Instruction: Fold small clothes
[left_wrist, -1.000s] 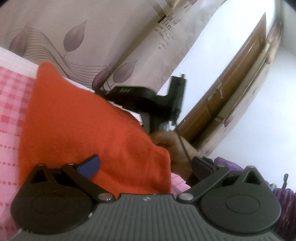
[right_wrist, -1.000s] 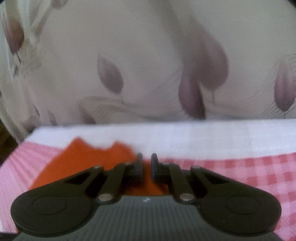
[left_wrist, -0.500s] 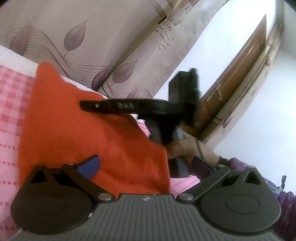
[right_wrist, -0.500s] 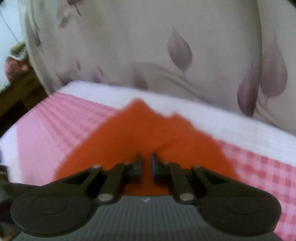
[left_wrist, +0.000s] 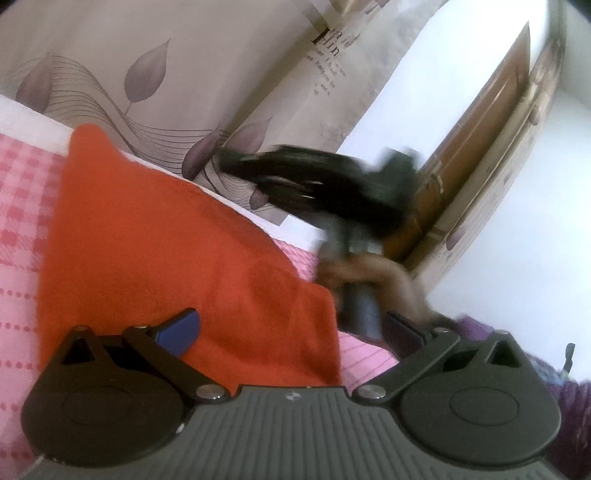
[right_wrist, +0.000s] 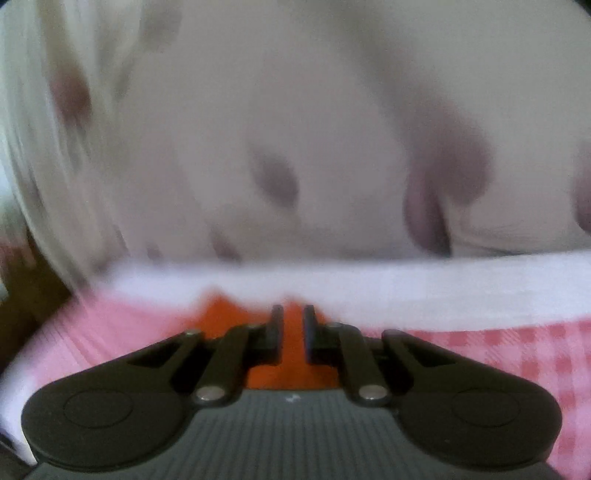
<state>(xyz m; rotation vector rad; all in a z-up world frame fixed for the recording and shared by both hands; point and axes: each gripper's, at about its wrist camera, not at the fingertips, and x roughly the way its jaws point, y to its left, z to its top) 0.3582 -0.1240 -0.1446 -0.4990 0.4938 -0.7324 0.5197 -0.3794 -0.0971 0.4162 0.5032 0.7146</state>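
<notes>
currently the orange garment (left_wrist: 166, 251) lies spread on the pink checked bed cover (left_wrist: 22, 206), one pointed corner reaching up to the white strip at the bed's far edge, with a leaf-patterned curtain (left_wrist: 110, 55) hanging behind. the left gripper (left_wrist: 291, 330) sits low over the garment's near edge with its jaws wide apart and holding nothing; the blue pad of one finger rests over the cloth, the other finger stands clear of it beyond the right-hand hem. the right gripper (right_wrist: 293, 334) shows its jaws drawn nearly together with a narrow gap; orange cloth is visible through that gap and below it, but whether any fabric is pinched cannot be told, as this view is heavily blurred. in the left wrist view the right gripper appears as a smeared dark shape above the garment's far side, with the person's hand (left_wrist: 369, 275) under it. risk assessment: if the right jaws carry no cloth, a fold attempted from here would drag nothing. if they do, the unheld near edge could slide on the cover and the fold land skewed. blur suggests speed, which may bunch the soft fabric.
</notes>
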